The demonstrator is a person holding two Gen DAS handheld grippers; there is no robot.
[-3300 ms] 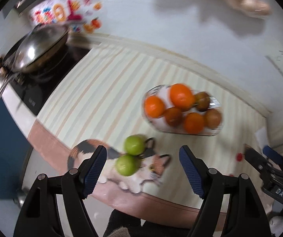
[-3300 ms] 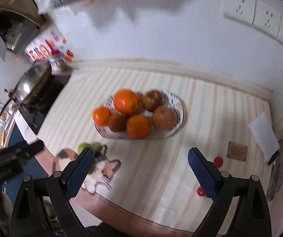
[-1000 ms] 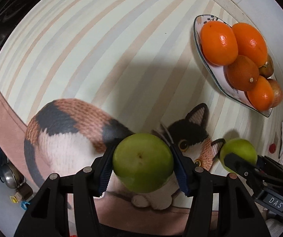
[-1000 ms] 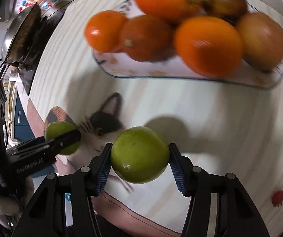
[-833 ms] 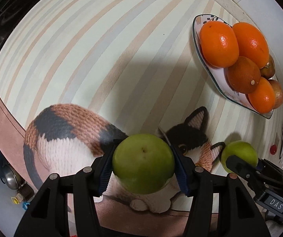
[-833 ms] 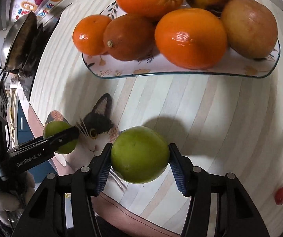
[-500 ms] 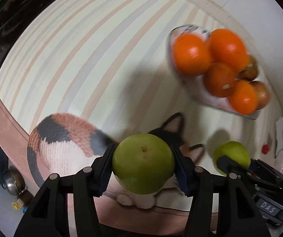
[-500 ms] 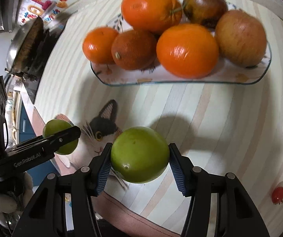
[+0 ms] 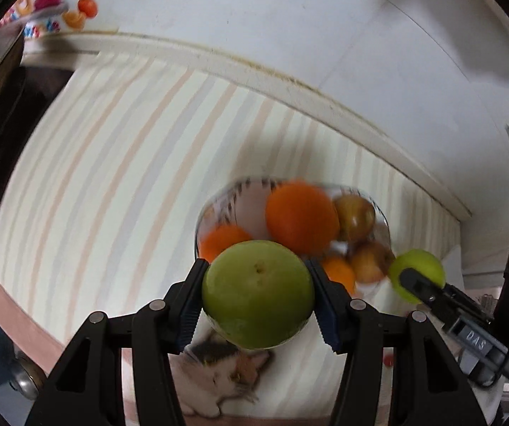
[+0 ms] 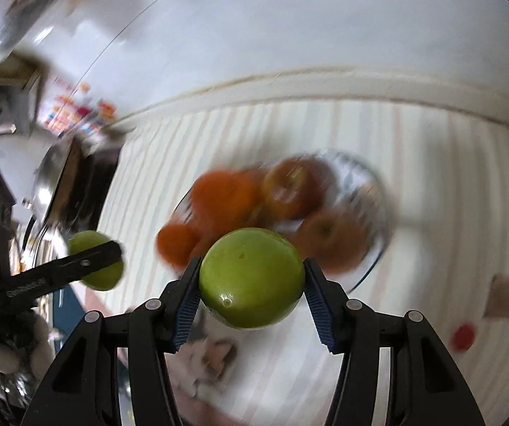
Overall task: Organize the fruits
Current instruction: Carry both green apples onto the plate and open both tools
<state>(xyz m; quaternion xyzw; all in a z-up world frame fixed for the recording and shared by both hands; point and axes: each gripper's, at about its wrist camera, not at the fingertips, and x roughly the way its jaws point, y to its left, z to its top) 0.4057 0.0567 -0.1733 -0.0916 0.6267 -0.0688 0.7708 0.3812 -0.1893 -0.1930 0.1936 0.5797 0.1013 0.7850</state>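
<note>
Moved: both green apples now lifted off the cat mat [image 9: 219, 372], nearer the fruit plate [image 9: 215, 209].
Left gripper [image 9: 258, 296]: clamped on left green apple [image 9: 258, 293].
Right gripper [image 10: 250, 284]: clamped on right green apple [image 10: 250, 277].

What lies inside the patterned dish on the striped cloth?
The dish holds oranges and brownish apples, piled together. The green fruit gripped in the left tool covers the dish's near part, so anything there is hidden.

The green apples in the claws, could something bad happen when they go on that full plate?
Maybe. The plate already carries a heap of oranges and brownish fruit, so an added green apple could roll off or knock one out. Both claws, left claw and right claw, hold a round apple only by its sides; it might slip. Arriving together, they could bump.
</note>
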